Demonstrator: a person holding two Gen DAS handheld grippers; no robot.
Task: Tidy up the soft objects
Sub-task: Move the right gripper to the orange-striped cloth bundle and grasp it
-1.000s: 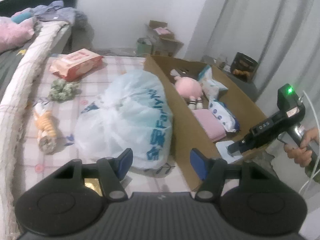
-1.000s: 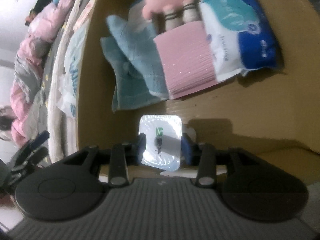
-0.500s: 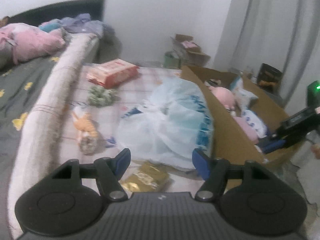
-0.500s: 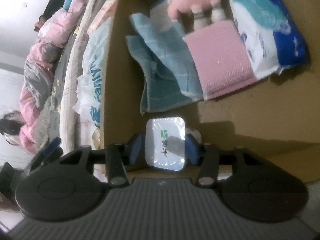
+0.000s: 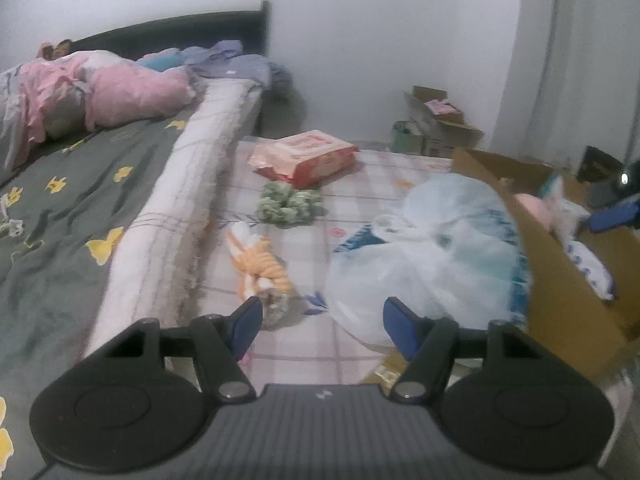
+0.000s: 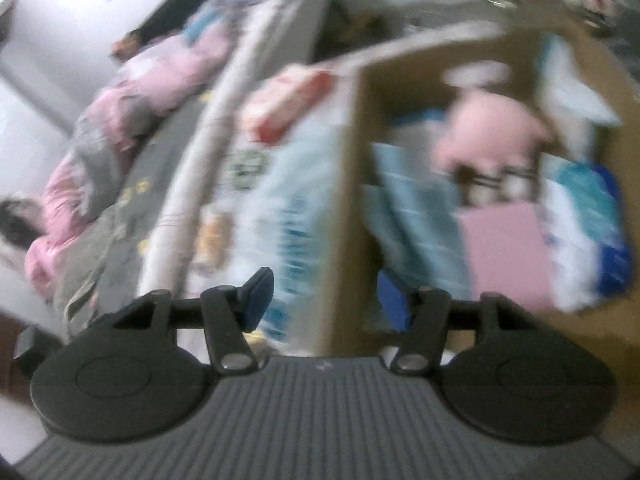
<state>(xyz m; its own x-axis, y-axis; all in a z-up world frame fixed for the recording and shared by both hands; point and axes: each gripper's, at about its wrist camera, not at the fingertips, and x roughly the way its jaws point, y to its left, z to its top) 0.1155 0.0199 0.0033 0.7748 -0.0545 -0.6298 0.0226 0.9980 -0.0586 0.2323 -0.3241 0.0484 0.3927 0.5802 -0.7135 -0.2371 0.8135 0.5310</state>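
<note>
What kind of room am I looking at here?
Most likely a bedroom: a bed with a pink quilt along the wall, a floor mat beside it, and a cardboard box holding soft items.

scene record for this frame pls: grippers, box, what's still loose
left gripper: jaws open, empty
right gripper: jaws just opening, nothing between them
brown cardboard box: holds pink plush toy, folded pink cloth
loose on checked mat: white plastic bag, orange knitted toy, green fluffy bundle, red wipes pack
</note>
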